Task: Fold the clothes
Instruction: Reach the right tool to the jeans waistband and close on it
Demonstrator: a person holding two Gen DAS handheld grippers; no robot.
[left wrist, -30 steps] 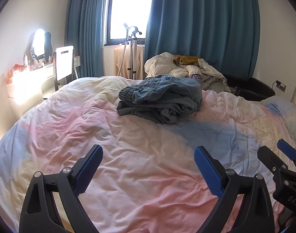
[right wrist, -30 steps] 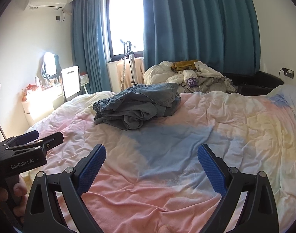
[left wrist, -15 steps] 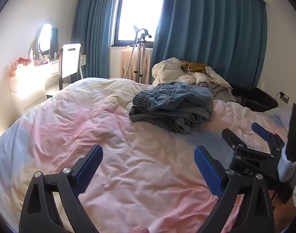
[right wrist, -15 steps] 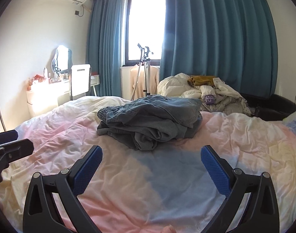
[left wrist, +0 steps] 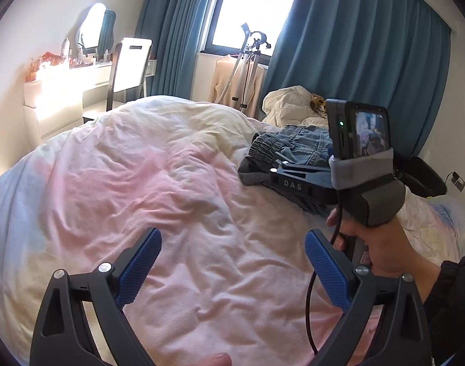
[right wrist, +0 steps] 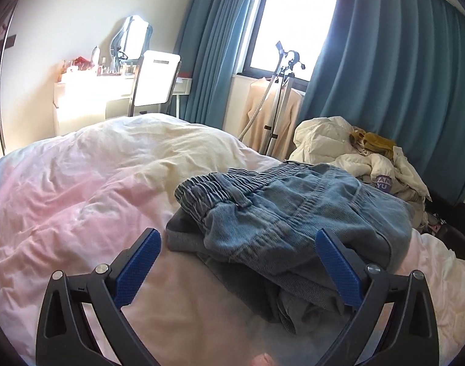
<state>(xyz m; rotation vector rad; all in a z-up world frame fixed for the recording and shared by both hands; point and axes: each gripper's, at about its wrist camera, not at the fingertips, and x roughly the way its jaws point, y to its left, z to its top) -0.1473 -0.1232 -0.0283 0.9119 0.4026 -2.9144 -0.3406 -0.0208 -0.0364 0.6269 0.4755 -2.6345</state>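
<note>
On the bed (right wrist: 80, 189), toward its far right side, sits the stack of clothes: folded jeans (right wrist: 293, 213) on top of a grey garment (right wrist: 183, 235) that pokes out at the left edge. From the right wrist view the right gripper (right wrist: 237, 270) is right up at that stack, jaws wide apart with nothing between them, the right blue pad overlapping the near corner of the jeans and the left one over bare duvet; can't tell if the pad actually touches the denim. That view also gives a clean look at the elastic waistband, plus the pile of laundry (right wrist: 360, 158) behind the bed in front of the curtain (right wrist: 400, 76), which the other camera mostly hides. The left wrist view is where you see things the right one can't: the left gripper (left wrist: 232, 267) hangs over the empty pink middle of the duvet, jaws also spread wide and empty, well apart from the jeans (left wrist: 293, 146). It also catches the right gripper (left wrist: 293, 180) from the side, held by a hand (left wrist: 375, 244) in a dark sleeve, with its camera unit strapped on top showing a green light and blocking half of the stack. Both views show the dressing table (left wrist: 65, 91) with mirror by the left wall, a chair (left wrist: 129, 67), and a tripod (right wrist: 278, 97) under the window.
</note>
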